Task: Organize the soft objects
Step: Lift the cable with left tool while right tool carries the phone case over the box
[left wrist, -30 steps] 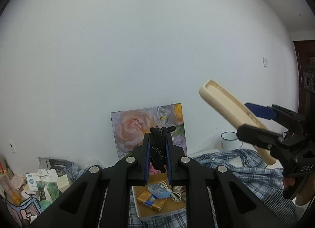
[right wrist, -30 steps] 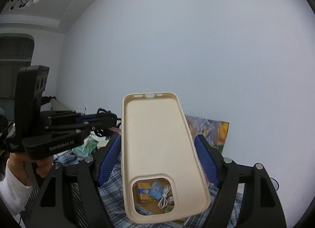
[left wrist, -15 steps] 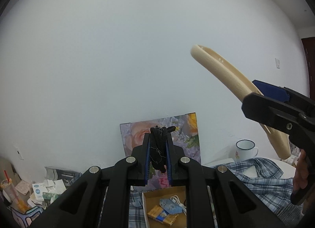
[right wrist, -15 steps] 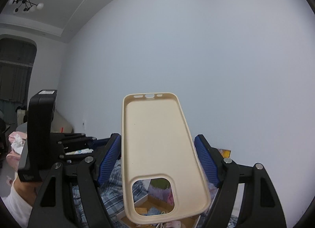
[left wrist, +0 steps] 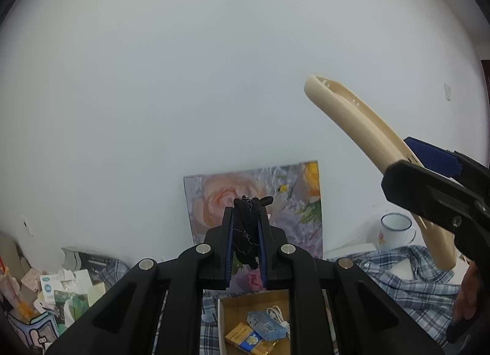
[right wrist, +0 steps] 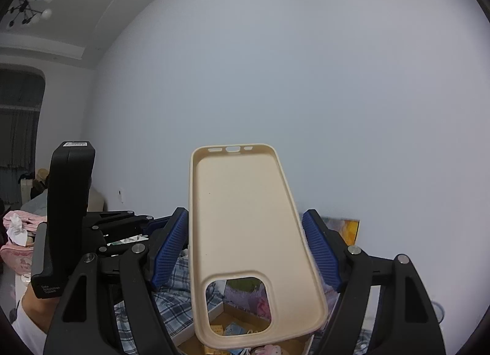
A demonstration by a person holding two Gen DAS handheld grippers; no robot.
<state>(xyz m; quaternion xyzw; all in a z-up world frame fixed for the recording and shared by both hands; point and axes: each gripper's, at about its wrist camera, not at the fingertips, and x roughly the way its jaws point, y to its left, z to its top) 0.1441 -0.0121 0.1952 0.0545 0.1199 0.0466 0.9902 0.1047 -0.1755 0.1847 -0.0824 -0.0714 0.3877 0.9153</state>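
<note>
My left gripper (left wrist: 246, 232) is shut on a black hair tie (left wrist: 246, 234), held up in front of the white wall. My right gripper (right wrist: 245, 251) is shut on a beige soft phone case (right wrist: 245, 232), gripped by its long edges and standing upright; the case also shows at the right of the left wrist view (left wrist: 361, 134), with the right gripper (left wrist: 435, 183) around it. The left gripper's body shows at the left of the right wrist view (right wrist: 70, 217). Below both, an open cardboard box (left wrist: 226, 303) holds small packets and a white cable.
A flower picture (left wrist: 254, 202) leans on the wall behind the box. A plaid cloth (left wrist: 398, 275) covers the surface, with a white enamel mug (left wrist: 395, 232) at the right. Small boxes and packets (left wrist: 61, 287) are piled at the left.
Both grippers have kept their hold. The views tilted upward over the past second, then settled a little lower; the box shows less than a second ago.
</note>
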